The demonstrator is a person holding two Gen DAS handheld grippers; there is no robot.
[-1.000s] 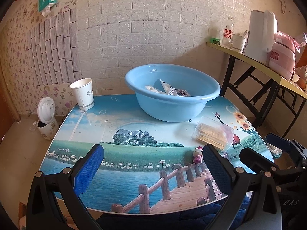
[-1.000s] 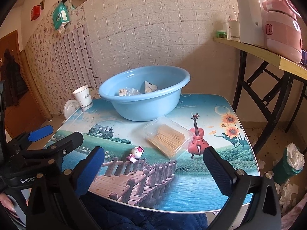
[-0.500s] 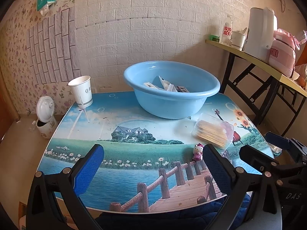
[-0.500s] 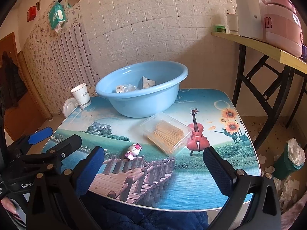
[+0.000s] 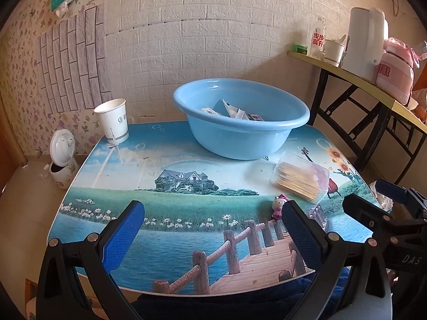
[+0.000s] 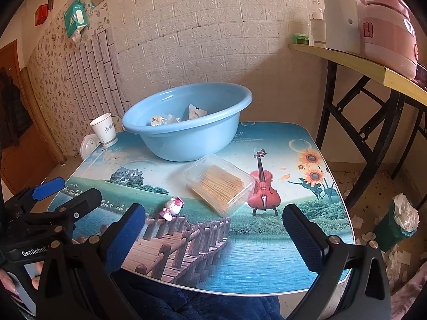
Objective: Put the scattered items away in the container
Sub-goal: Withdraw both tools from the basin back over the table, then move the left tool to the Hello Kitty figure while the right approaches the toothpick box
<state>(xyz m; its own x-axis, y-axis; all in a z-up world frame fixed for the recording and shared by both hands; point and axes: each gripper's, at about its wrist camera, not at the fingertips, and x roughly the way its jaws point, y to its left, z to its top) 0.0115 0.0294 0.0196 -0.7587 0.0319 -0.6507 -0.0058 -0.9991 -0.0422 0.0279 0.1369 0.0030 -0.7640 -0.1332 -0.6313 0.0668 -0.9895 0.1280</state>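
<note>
A light blue basin (image 5: 240,122) stands at the back of the picture-printed table (image 5: 160,186) and holds a few small packets (image 5: 232,112). It also shows in the right wrist view (image 6: 186,128). A clear box of toothpicks (image 5: 300,177) (image 6: 220,184) lies in front of the basin. A small pink-and-white cat figure (image 5: 279,205) (image 6: 172,208) lies near the front edge. My left gripper (image 5: 210,221) is open and empty over the front edge. My right gripper (image 6: 213,226) is open and empty too, low at the front, with the figure just beyond its left finger.
A white paper cup (image 5: 113,122) stands at the table's back left corner. A small white bin (image 5: 61,154) sits on the floor to the left. A yellow side table (image 5: 360,80) with a kettle and a pink pot stands to the right. A green bin (image 6: 397,226) with paper is on the floor.
Both grippers have drawn back and tilted slightly, so the table sits a little lower and farther in both views. Nothing on the table has moved.
</note>
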